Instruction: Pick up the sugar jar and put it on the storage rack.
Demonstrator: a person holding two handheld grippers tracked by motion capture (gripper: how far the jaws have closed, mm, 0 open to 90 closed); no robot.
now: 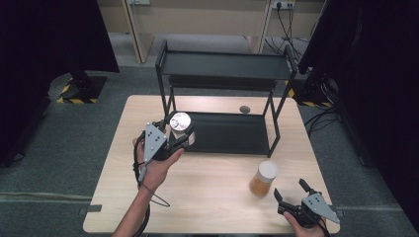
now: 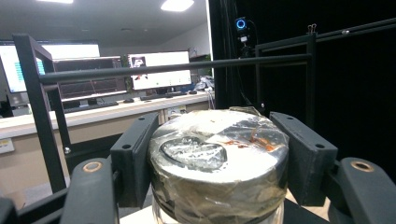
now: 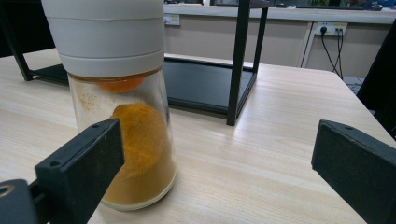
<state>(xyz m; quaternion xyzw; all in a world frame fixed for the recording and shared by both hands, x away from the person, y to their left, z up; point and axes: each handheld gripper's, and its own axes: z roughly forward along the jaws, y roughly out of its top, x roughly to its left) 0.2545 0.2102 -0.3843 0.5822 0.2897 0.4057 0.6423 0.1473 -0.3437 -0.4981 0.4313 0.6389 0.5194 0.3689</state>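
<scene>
The left gripper (image 1: 179, 140) holds a glass jar with a shiny silver lid (image 1: 180, 121). Its jaws press on both sides of the lid, so they are closed on the jar. In the left gripper view the lid (image 2: 219, 158) sits close up and the jar's glass body is cut off at the bottom, so I cannot tell what is inside. From above, the lid and the gripper hide most of the body too. The jar stands straight, its long side running up and down and its lid facing up. It is at the front left corner of the black metal rack (image 1: 225, 66), just by the lower shelf; whether it touches anything below is hidden.

The right gripper (image 1: 292, 190) rests near the front right edge of the bench (image 1: 212, 197), its jaws wide open and holding nothing. Just beside it stands a spice jar with a white cap (image 1: 263, 178), upright, with orange powder inside. In the right gripper view its cap (image 3: 103, 32) is cut off at the top.
</scene>
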